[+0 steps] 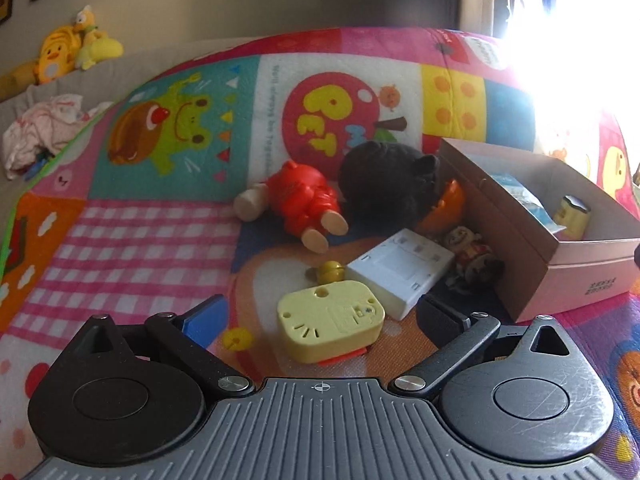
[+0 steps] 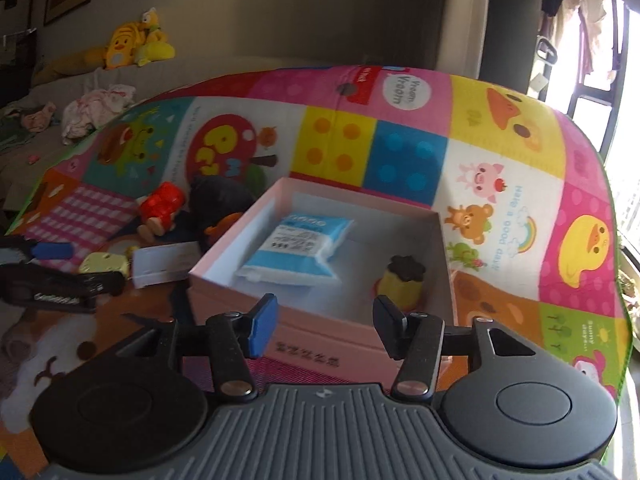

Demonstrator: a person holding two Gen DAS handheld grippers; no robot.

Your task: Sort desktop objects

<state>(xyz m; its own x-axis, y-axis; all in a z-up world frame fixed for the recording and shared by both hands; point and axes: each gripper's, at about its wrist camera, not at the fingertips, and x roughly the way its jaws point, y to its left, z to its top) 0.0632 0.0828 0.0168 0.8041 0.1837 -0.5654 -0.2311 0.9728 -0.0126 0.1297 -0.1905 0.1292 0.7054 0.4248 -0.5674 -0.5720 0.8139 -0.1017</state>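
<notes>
My left gripper [image 1: 322, 316] stands open over the play mat, with a pale yellow block [image 1: 330, 320] lying between its fingers; the pads do not touch it. Just beyond lie a gold bell [image 1: 330, 271], a white box [image 1: 400, 272], a red figure [image 1: 300, 200], a black plush [image 1: 388, 184] and a small doll [image 1: 472, 256]. My right gripper [image 2: 324, 324] is open and holds nothing, just above the near wall of the pink box [image 2: 320, 344]. Inside that box are a blue-and-white packet [image 2: 296, 252] and a yellow pudding toy [image 2: 402, 280].
The colourful play mat [image 2: 500, 184] covers the whole surface. A sofa [image 2: 60, 80] behind it carries yellow plush toys [image 2: 132, 44] and crumpled clothes [image 2: 100, 108]. A bright window [image 2: 624, 120] is at the right. An orange piece [image 1: 448, 208] leans against the box's outer wall.
</notes>
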